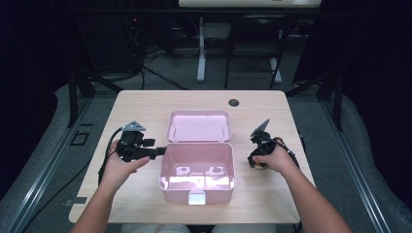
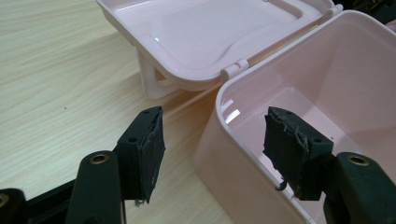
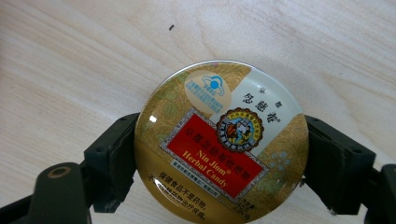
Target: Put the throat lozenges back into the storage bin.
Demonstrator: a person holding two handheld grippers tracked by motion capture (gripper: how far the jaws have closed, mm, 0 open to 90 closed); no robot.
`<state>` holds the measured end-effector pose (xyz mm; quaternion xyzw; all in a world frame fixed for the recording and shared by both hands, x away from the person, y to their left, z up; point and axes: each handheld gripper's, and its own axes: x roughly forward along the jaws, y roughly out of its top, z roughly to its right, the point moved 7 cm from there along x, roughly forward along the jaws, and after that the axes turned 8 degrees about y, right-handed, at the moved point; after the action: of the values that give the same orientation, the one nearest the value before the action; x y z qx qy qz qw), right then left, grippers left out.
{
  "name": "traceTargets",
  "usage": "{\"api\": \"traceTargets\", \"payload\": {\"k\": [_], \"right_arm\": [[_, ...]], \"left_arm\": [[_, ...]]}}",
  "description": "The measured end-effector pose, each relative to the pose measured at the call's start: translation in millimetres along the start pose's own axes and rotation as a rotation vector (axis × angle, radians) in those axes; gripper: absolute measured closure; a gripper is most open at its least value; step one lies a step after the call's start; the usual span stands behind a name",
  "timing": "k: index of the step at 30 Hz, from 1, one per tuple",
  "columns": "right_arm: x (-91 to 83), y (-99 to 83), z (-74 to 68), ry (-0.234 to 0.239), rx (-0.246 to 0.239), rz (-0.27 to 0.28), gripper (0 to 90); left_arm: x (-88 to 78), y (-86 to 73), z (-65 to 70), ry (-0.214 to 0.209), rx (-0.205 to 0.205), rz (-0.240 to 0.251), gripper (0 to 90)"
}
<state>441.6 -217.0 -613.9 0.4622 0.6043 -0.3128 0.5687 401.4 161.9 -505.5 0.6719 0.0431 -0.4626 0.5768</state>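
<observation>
A round gold candy tin [image 3: 219, 144] with a red label lies flat on the wooden table. My right gripper [image 3: 220, 165] is shut on it, with one black pad against each side of its rim. From above, that gripper [image 1: 257, 163] stands right of the open pink plastic box [image 1: 197, 188], and a bit of the tin [image 1: 261, 167] shows under the hand. My left gripper [image 1: 158, 152] is open at the box's left wall [image 2: 243, 186]. One pad [image 2: 152, 151] is outside and the other pad [image 2: 287, 144] inside, neither pressing. The box is empty.
The box's lid [image 1: 199, 125] lies folded back flat behind it, hinged at the rear rim. A white latch [image 1: 196, 198] is on the front wall. A cable hole [image 1: 234, 102] sits near the table's far edge. Bare wood surrounds the box on both sides.
</observation>
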Motion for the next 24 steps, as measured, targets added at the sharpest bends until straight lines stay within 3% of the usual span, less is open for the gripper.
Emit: {"api": "traceTargets", "payload": {"k": [24], "right_arm": [[-33.1,1.9,-13.9,-0.004,-0.068,0.0,19.6]], "left_arm": [[-0.4,0.0,-0.7,-0.001,-0.001,0.0,37.9]]}}
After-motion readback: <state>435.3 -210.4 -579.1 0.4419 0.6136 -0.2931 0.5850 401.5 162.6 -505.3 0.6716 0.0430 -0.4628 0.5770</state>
